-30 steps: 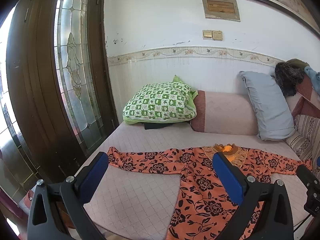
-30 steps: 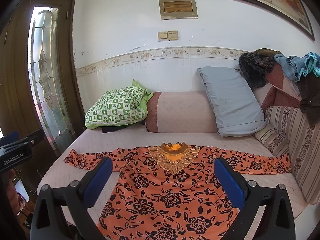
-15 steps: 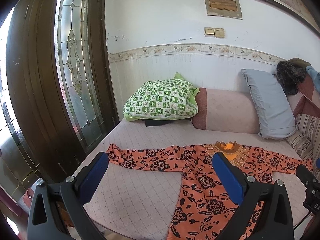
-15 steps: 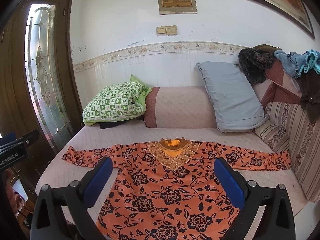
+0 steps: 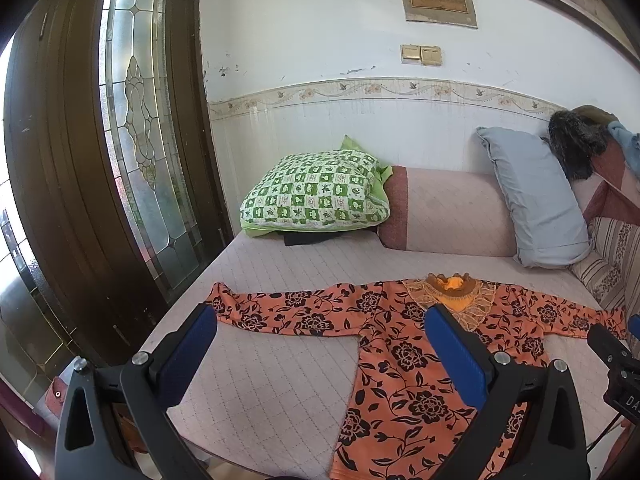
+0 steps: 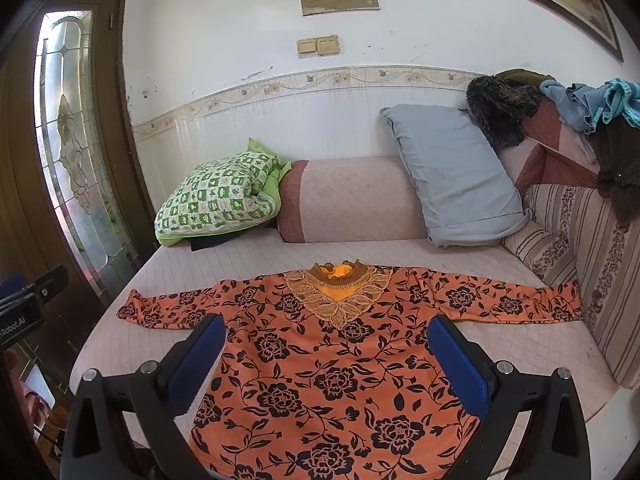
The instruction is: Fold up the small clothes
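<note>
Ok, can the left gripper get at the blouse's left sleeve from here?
Probably yes: the left gripper is open and the sleeve lies flat on the bed just ahead, nothing between or on top.

Left black two-finger gripper with blue pads (image 5: pixel 320 334): jaws spread wide, nothing between the blue-padded fingers (image 5: pixel 192 344). It is held level above the near edge, facing forward, in contact with nothing. Its black clamp body also shows at the left edge of the right wrist view.

Right black two-finger gripper with blue pads (image 6: pixel 326 344): jaws likewise wide apart, empty, raised and facing forward, no contact. Its dark body appears at the right edge of the left wrist view.
</note>
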### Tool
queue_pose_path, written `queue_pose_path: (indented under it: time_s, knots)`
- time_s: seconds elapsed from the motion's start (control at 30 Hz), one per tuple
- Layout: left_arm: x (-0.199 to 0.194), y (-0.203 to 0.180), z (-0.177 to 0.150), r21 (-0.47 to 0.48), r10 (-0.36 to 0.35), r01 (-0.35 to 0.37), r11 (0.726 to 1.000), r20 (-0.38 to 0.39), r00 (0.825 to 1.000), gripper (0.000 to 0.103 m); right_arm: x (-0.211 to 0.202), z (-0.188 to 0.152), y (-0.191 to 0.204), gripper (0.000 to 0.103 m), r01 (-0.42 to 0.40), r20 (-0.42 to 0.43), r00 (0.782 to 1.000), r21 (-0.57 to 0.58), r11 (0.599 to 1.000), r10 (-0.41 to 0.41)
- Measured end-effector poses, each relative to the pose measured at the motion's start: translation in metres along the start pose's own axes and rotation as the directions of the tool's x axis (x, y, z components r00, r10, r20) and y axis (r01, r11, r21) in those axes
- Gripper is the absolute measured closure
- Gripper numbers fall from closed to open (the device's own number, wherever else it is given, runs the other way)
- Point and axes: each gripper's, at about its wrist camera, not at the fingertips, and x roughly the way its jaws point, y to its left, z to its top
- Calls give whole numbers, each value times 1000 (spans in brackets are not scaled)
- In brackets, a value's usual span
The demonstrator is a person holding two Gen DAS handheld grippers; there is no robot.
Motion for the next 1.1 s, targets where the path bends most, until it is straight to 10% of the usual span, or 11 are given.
queue_pose_path:
  time_s: [1.1]
  knots:
    - [2,-2,-5,6,-7,7,1000,-19,1000,0,3,-3,9,1,-20,-25,1000,-12,1000,19]
